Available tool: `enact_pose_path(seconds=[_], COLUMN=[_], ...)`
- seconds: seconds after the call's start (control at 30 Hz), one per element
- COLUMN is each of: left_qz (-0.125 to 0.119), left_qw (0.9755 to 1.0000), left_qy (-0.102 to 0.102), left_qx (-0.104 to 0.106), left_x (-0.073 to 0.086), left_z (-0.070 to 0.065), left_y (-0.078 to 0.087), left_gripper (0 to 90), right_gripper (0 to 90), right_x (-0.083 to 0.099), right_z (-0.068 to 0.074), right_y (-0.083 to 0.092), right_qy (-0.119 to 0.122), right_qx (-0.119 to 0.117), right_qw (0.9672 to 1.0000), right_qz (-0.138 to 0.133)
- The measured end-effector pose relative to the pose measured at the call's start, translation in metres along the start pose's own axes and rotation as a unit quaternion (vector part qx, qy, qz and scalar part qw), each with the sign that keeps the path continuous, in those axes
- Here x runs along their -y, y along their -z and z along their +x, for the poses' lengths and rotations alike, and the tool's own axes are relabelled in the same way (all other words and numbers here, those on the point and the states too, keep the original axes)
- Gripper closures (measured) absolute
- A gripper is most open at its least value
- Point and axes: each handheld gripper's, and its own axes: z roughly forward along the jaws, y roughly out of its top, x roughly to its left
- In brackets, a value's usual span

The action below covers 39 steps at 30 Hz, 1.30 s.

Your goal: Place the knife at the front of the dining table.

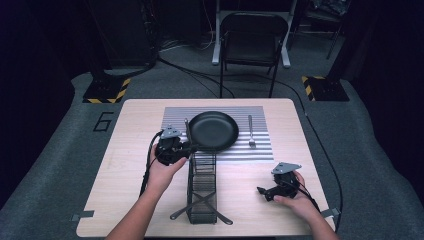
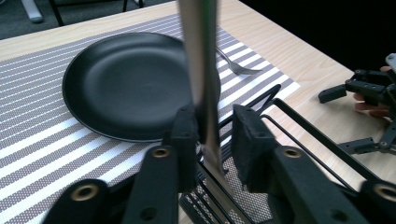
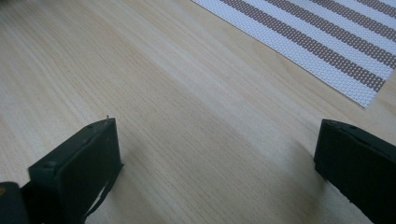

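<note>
In the high view, a pale wooden tabletop [image 1: 125, 165] carries one striped placemat [image 1: 260, 150] set toward its far edge, with bare wood open on both sides and along the near edge. On the mat sit one black plate [image 1: 214, 131] and one fork [image 1: 251, 132], the fork just right of the plate. One black wire caddy [image 1: 202, 187] runs from the mat's near edge toward the person, with two utensils crossed at its near end. The left gripper [image 1: 192, 146] sits at the caddy's far end beside the plate's near-left rim; the right gripper [image 1: 261, 191] hovers over bare wood near the right edge, well apart from everything. In the left gripper view, the fingers [image 2: 184, 140] stand narrow around one upright metal utensil handle [image 2: 201, 70], touching it on the left side, above the caddy and just before the plate. In the right gripper view, the fingers [image 3: 88, 158] stand wide apart over bare wood, the mat's corner beyond.
</note>
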Motion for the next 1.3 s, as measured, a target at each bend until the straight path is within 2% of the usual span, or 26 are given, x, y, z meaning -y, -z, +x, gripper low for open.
enact_pose_path(seconds=[0.1, 0.43, 0.57, 0.7, 0.97, 1.1, 1.3], left_qz=[0.0, -0.007, -0.013, -0.009, 0.01, 0.01, 0.004], left_qw=[1.0, 0.9998, 0.9998, 0.9998, 0.9995, 0.9991, 0.999], left_qy=[-0.004, 0.0, -0.002, -0.007, -0.027, -0.036, -0.038], left_qx=[-0.003, -0.017, -0.015, -0.015, -0.014, -0.02, -0.023], left_x=[0.001, 0.005, 0.007, 0.006, -0.004, -0.011, -0.022], left_z=[-0.001, -0.006, -0.011, -0.014, -0.019, -0.023, -0.025], left_y=[0.001, 0.008, 0.009, 0.01, 0.013, 0.017, 0.025], left_gripper=[78.9, 79.7, 80.7, 81.1, 81.4, 81.4, 81.3], right_gripper=[0.0, 0.0, 0.0, 0.0, 0.0, 0.0, 0.0], right_x=[0.0, 0.0, 0.0, 0.0, 0.0, 0.0, 0.0], right_z=[0.0, 0.0, 0.0, 0.0, 0.0, 0.0, 0.0], right_y=[0.0, 0.0, 0.0, 0.0, 0.0, 0.0, 0.0], right_qy=[0.0, -0.003, -0.003, -0.003, -0.003, -0.003, -0.003], right_qx=[0.0, 0.0, 0.0, 0.0, 0.0, 0.0, 0.0], right_qw=[1.0, 1.0, 1.0, 1.0, 1.0, 1.0, 1.0], right_qz=[0.0, -0.001, -0.001, -0.001, -0.001, -0.001, -0.001])
